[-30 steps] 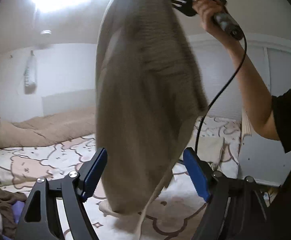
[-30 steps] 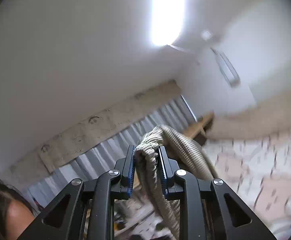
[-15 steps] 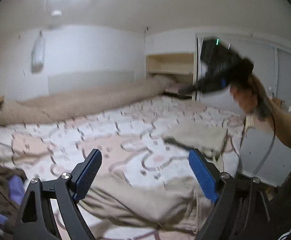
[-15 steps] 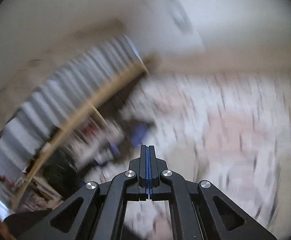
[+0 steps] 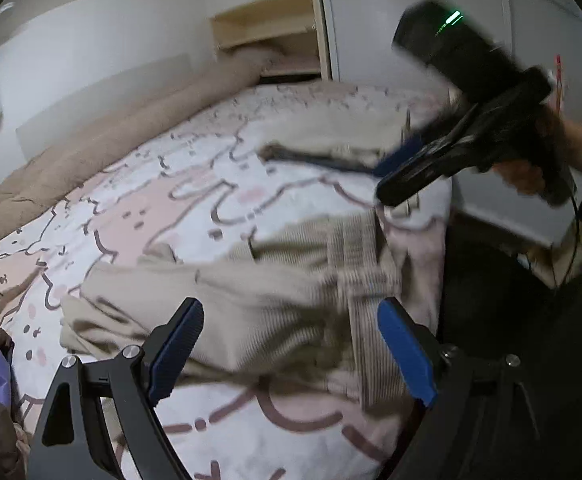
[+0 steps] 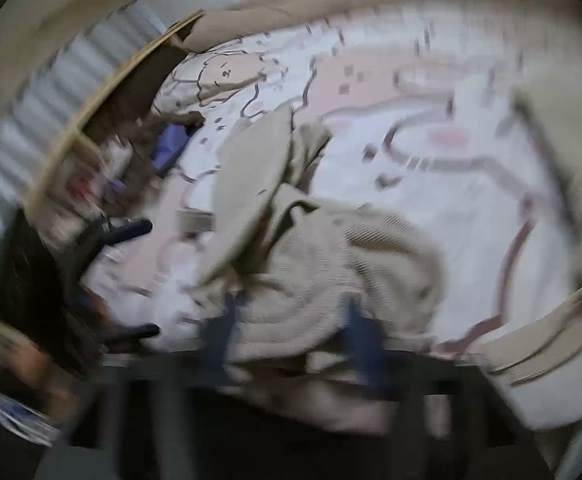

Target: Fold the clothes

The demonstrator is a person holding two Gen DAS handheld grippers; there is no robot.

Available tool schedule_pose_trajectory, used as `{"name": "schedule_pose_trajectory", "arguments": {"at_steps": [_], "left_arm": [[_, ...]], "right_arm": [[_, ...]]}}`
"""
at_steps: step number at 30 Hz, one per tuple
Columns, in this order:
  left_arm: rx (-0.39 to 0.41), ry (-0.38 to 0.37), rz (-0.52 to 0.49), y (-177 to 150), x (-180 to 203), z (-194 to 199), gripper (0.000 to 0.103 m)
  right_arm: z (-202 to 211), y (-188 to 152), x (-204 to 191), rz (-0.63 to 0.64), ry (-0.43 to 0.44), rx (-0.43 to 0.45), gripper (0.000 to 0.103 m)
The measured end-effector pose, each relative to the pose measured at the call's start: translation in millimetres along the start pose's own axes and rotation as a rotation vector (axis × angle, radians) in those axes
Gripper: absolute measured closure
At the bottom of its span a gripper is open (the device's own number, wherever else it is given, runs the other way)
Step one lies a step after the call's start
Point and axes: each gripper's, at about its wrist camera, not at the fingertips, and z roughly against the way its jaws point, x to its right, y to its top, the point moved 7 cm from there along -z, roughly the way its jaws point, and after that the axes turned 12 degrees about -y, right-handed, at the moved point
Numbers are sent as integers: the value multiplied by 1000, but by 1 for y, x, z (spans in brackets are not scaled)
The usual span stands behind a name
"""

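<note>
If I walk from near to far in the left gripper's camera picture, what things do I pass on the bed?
left gripper → crumpled beige knit garment → pink and white patterned bedspread → long tan bolster along the wall → open wooden cubby

Black tongs [image 5: 291, 356] with blue pads [image 5: 407, 354] and silver screws.

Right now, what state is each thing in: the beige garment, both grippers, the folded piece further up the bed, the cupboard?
Beige ribbed garment: lying crumpled and unfolded on the patterned bedspread, not held.
Left gripper: open, empty, over the garment.
Right gripper: open, blurred, nothing between its fingers.
Folded beige piece: lying flat further up the bed.
Cupboard: open.
</note>
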Motion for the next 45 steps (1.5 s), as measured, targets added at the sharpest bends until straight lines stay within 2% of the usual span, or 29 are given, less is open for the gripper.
{"name": "schedule_pose_trajectory", "arguments": {"at_steps": [6,9,11,13,14,16,17,18,23,26,31,32,34,35,37,41,45], "left_arm": [[-81,11,-19,-25,4,-11,14],[-106,27,-111,-24,11,-10,14],[-122,38,-172,-22,15,-10,14],[-139,48,-234,-21,19,-10,14],[-147,53,-265,-20,21,-10,14],[-164,64,-326,-19,26,-10,14],[-172,69,-357,-18,28,-10,14],[-181,75,-388,-18,30,-10,14],[-219,77,-648,-5,45,-18,14],[-250,50,-746,4,47,-26,16],[-313,0,-873,13,50,-42,20],[-330,-12,-893,13,50,-46,22],[-364,-35,-930,13,49,-53,36],[-383,-40,-932,11,48,-58,41],[-417,-51,-916,8,45,-65,70],[-398,-31,-786,12,40,-72,78],[-319,-8,-470,24,23,-70,79]], "right_arm": [[1,-29,-28,375,-176,121,32],[-11,-47,-44,567,-242,133,50],[-21,-57,-53,655,-268,142,55],[-31,-60,-62,717,-298,172,56],[-34,-59,-65,733,-314,195,57],[-38,-55,-71,758,-341,240,74],[-38,-51,-73,753,-339,257,92],[-38,-47,-74,736,-322,259,95],[-26,-35,-75,660,-223,227,95],[-13,-26,-72,595,-156,218,95],[4,-18,-83,591,-108,250,95],[4,-17,-84,592,-102,254,95],[4,-14,-86,593,-92,259,95],[4,-12,-87,588,-83,259,95],[3,-9,-86,571,-71,256,95],[-2,-9,-82,532,-69,240,95],[3,-5,-66,425,-60,234,95]]}}
